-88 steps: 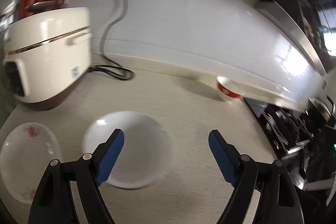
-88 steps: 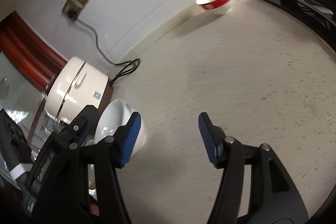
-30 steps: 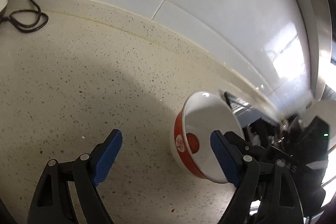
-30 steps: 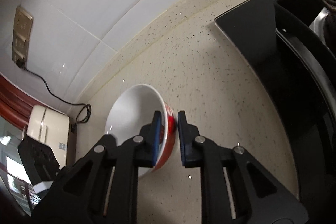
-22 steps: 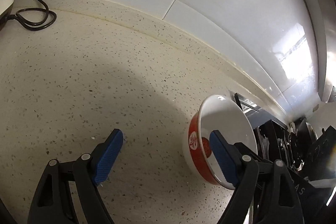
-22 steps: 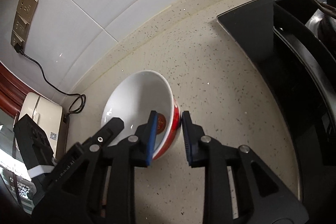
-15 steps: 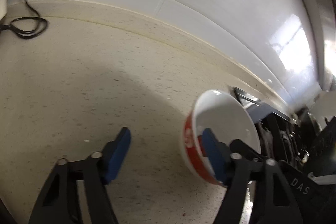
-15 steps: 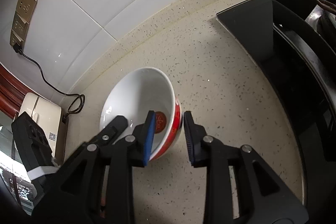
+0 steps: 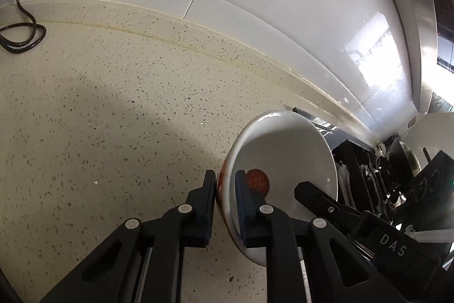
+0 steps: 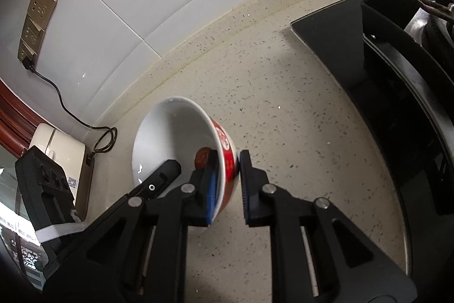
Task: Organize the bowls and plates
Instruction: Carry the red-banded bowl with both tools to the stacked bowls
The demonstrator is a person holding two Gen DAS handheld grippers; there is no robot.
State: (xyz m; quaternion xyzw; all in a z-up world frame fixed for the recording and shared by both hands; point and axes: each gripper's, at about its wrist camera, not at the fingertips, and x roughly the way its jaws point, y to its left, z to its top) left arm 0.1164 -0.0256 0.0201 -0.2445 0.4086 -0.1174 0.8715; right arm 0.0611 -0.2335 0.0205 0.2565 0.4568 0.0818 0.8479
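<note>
you have the red and white bowl [image 9: 283, 158] caught from both sides at once. your left gripper [image 9: 224, 206] has just closed down, and its blue pads now pinch the bowl's wall, one pad on the red outside and the other inside against the white. your right gripper [image 10: 228, 183] bites the opposite side of the rim in the same way, with its inner pad inside the bowl just beside the round red mark at the bottom and its outer pad against the red band; its jaws have just narrowed onto that wall too.

the bowl [image 10: 176, 141] is tilted between the two grippers, over the speckled countertop [image 9: 113, 118]; you cannot tell from either view whether its foot touches the counter. relative to the bowl, the black stove [image 10: 397, 104] lies off to the right-gripper side, near but apart from it. the white tiled wall [image 9: 255, 4] runs behind the bowl. on the left-gripper side, well apart from the bowl, stands the cream rice cooker [image 10: 59, 149], its black cord [image 10: 56, 93] running up to the wall socket [image 10: 35, 22].
</note>
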